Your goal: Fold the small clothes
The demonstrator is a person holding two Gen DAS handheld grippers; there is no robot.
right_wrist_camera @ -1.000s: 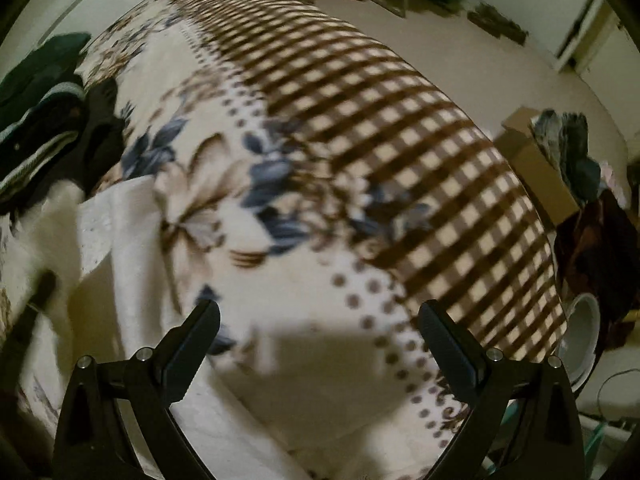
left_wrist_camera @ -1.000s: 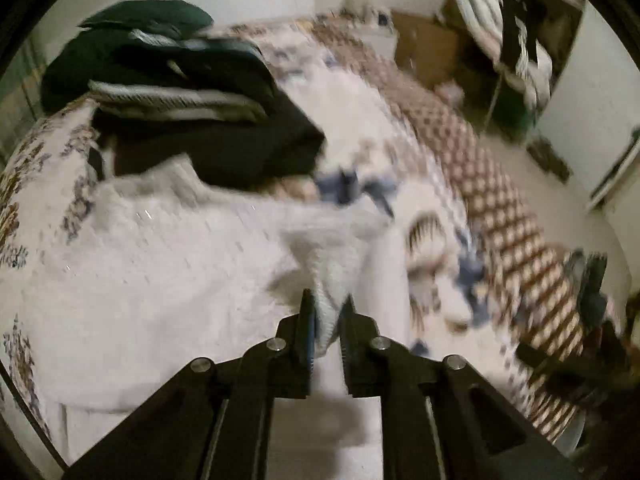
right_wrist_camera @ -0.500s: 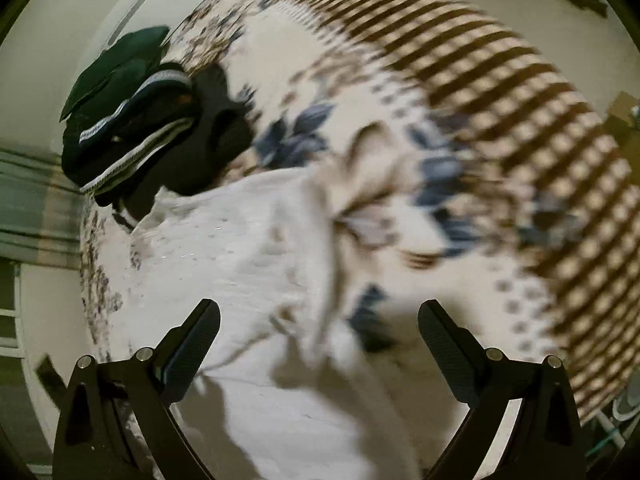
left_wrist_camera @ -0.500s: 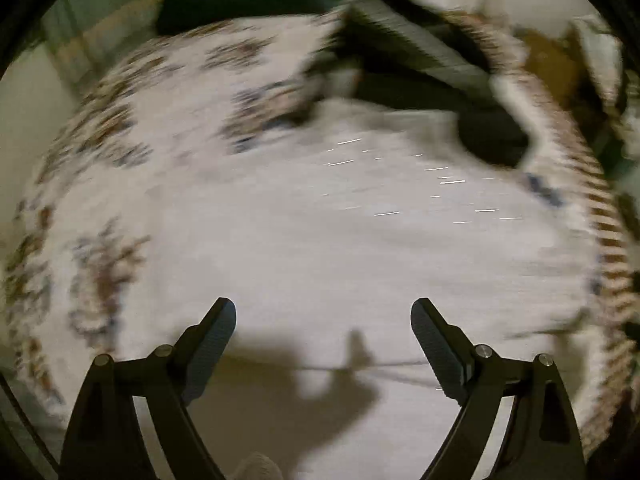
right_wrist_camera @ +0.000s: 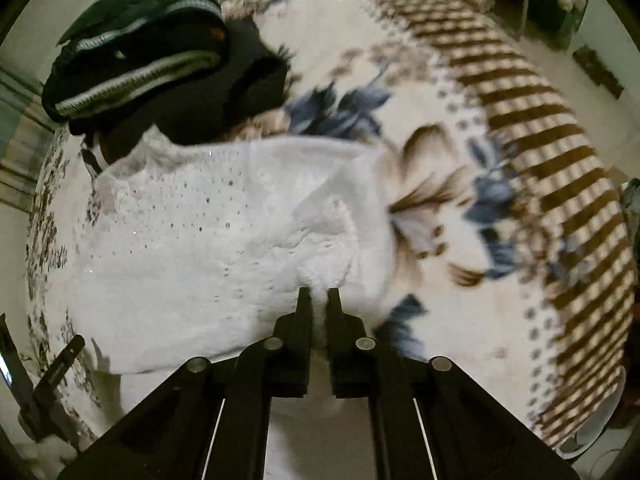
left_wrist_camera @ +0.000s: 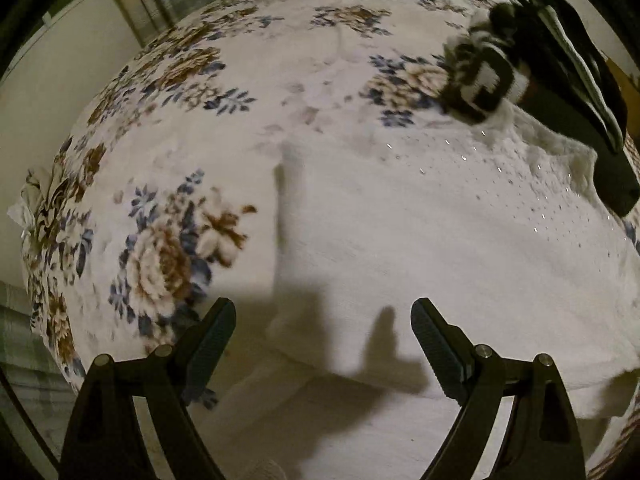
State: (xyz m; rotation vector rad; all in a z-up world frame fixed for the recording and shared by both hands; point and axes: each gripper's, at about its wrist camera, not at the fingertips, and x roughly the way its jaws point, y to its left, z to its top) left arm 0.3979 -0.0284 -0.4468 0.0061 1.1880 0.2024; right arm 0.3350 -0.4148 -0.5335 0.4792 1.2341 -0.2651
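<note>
While the white garment (right_wrist_camera: 224, 240) lies spread on the floral blanket (left_wrist_camera: 168, 168) beside dark clothes (right_wrist_camera: 152, 64), the right gripper (right_wrist_camera: 319, 300), tilted steeply down, has just closed and pinches its edge; the left gripper (left_wrist_camera: 322, 334) hangs wide apart above it, holding nothing

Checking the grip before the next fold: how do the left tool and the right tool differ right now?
The left tool stands wide open with nothing between its pads; the right tool, whose jaws have just been closing, is shut on a bunched edge of the white garment. The left tool hovers over the garment's left edge, the right tool grips near its right side. Both are black, point steeply down at the floral blanket and work the same garment.
</note>
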